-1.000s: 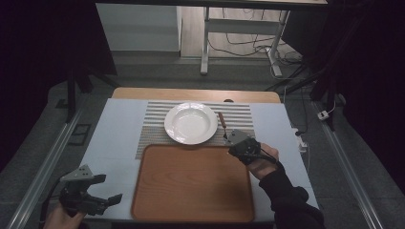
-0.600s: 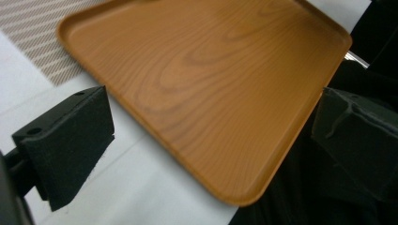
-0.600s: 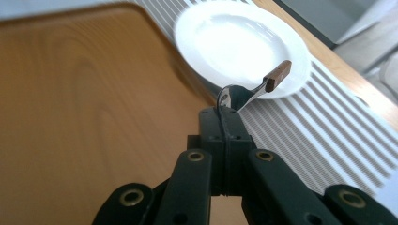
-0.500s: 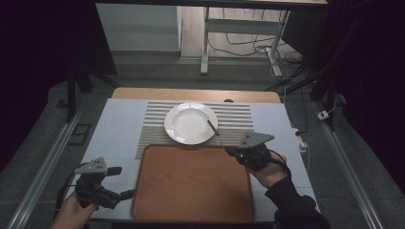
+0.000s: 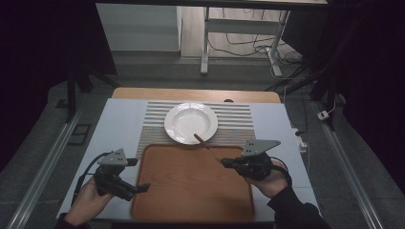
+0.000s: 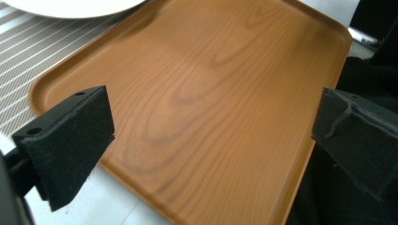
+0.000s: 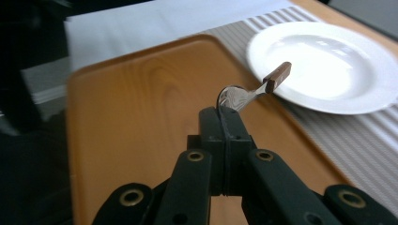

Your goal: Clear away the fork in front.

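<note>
Right gripper: clamped on spoon bowl, handle toward plate. Left gripper: wide open, empty, over tray. Risk: thin grip; spoon may slip.

Spoon bowl partly hidden between shut jaws; plate beyond tray cut off by top edge.

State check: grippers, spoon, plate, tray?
Right gripper: shut on the spoon's bowl.
Spoon: held in the air, brown handle pointing toward the plate.
Left gripper: open, holding nothing, over the tray's edge.
Plate: empty, on the striped mat.
Tray: empty.
</note>
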Available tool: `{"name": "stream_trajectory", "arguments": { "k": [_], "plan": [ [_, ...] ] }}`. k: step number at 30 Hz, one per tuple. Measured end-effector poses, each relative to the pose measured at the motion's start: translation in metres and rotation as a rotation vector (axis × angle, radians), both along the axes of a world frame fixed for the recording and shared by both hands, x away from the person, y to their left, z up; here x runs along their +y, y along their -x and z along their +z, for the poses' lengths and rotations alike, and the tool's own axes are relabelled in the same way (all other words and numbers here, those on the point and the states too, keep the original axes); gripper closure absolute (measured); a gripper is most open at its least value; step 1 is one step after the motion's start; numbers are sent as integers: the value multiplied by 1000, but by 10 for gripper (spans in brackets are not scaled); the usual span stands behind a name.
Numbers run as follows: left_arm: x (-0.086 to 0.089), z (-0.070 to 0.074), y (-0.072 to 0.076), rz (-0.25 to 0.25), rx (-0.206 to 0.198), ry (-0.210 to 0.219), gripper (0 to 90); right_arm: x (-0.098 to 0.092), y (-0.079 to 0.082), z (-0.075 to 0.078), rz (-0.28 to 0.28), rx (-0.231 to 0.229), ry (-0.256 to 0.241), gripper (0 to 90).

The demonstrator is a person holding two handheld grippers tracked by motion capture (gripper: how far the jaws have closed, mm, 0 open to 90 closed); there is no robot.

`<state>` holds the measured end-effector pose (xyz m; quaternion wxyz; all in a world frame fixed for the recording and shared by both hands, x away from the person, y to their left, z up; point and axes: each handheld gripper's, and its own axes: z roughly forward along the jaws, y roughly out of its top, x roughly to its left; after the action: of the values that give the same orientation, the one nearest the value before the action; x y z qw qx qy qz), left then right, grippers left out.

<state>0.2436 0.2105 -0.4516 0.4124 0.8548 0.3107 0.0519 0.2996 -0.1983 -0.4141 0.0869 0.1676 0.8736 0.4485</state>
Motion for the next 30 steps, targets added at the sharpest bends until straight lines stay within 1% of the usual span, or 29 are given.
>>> {"name": "stream_trajectory", "arguments": {
  "k": [3, 9, 10, 11, 13, 14, 21, 22, 24, 25, 28, 29, 30],
  "plan": [
    [-11, 1, -5, -24, -6, -14, 0, 3, 5, -2, 39, 30, -9, 899],
    [-30, 1, -12, -73, -18, -59, 0, 13, 16, -8, 113, 69, -11, 899],
    [-32, 1, -13, -80, -17, -61, 0, 14, 17, -8, 124, 75, -9, 899],
    [-35, 1, -15, -90, -15, -59, 0, 18, 20, -10, 145, 86, -19, 899],
    [-40, 1, -18, -113, -14, -57, 0, 19, 21, -11, 153, 89, -20, 899],
    [-42, 1, -19, -124, -15, -55, 0, 20, 23, -11, 163, 99, -26, 899],
    [-63, 1, -30, -237, -39, -74, 0, 28, 32, -13, 225, 122, -34, 899],
    [-67, 0, -32, -255, -42, -80, 0, 30, 34, -12, 240, 133, -42, 899],
    [-75, -1, -35, -293, -54, -96, 0, 31, 35, -12, 247, 133, -41, 899],
    [-78, -1, -37, -311, -59, -105, 4, 31, 36, -12, 256, 136, -49, 899],
    [-88, -3, -40, -357, -80, -130, 36, 33, 38, -10, 277, 141, -55, 899],
    [-91, -4, -41, -380, -94, -153, 53, 33, 39, -10, 287, 143, -60, 899],
    [-93, -5, -40, -388, -97, -156, 79, 33, 39, -10, 294, 144, -59, 899]
  ]
}}
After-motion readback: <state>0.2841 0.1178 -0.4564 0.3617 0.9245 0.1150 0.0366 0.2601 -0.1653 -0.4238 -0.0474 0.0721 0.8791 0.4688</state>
